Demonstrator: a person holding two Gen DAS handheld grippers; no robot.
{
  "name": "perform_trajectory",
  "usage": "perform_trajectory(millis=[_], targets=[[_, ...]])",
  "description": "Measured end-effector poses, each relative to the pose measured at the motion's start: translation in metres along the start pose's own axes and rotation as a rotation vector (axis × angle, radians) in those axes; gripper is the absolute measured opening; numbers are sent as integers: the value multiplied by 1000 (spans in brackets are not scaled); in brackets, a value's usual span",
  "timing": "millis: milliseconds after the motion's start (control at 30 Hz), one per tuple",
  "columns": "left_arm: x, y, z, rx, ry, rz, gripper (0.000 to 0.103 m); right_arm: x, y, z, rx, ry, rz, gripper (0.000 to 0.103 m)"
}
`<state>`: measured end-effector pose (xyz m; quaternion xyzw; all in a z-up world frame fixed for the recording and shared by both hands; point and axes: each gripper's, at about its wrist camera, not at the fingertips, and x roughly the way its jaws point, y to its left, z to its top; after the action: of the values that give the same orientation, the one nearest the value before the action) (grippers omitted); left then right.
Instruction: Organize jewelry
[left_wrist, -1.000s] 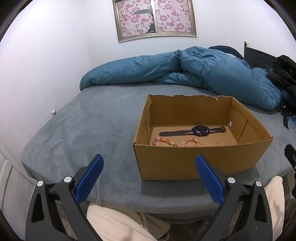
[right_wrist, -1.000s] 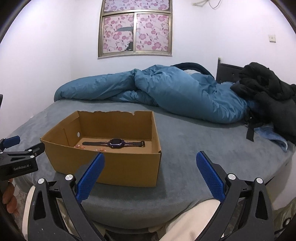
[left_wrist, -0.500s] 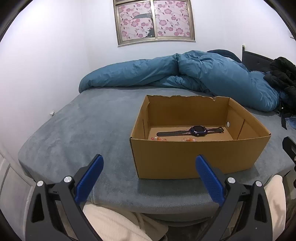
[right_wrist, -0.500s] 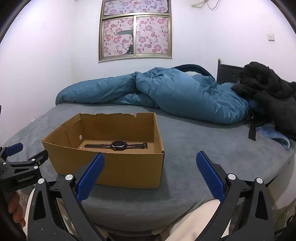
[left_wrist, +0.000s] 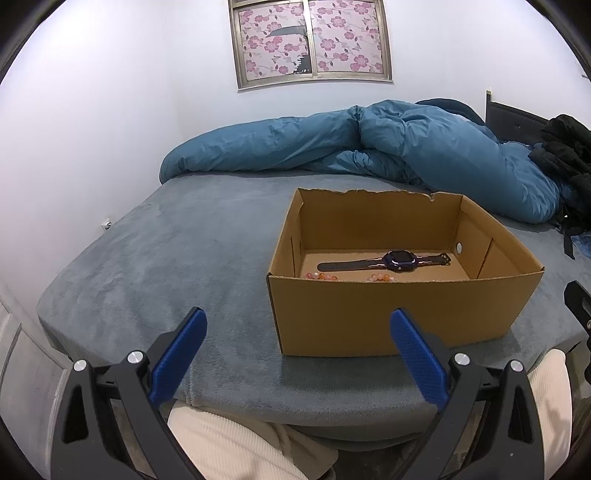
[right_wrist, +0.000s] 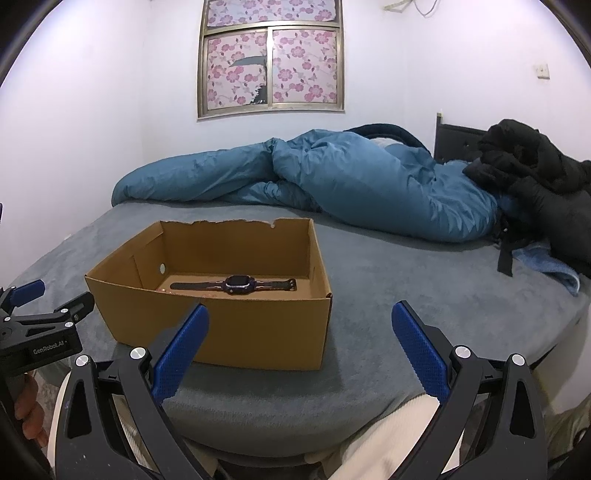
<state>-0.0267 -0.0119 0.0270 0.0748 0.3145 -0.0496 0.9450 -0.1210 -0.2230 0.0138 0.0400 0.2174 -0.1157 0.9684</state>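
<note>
Bed (left_wrist: 184, 258): 1 box (left_wrist: 399, 317), 1 watch (left_wrist: 400, 260) inside.

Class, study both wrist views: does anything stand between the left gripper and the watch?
Yes. The cardboard box's near wall rises between the left gripper and the watch on its floor; above the open top, nothing visible blocks.
</note>
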Motion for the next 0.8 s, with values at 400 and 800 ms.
perform_trajectory(millis=[400, 800], targets=[[5, 11, -3, -17, 14, 32, 97, 1, -6, -1, 8, 4, -20, 95], [5, 19, -1, -29, 9, 43, 97, 8, -27, 1, 13, 10, -43, 95]])
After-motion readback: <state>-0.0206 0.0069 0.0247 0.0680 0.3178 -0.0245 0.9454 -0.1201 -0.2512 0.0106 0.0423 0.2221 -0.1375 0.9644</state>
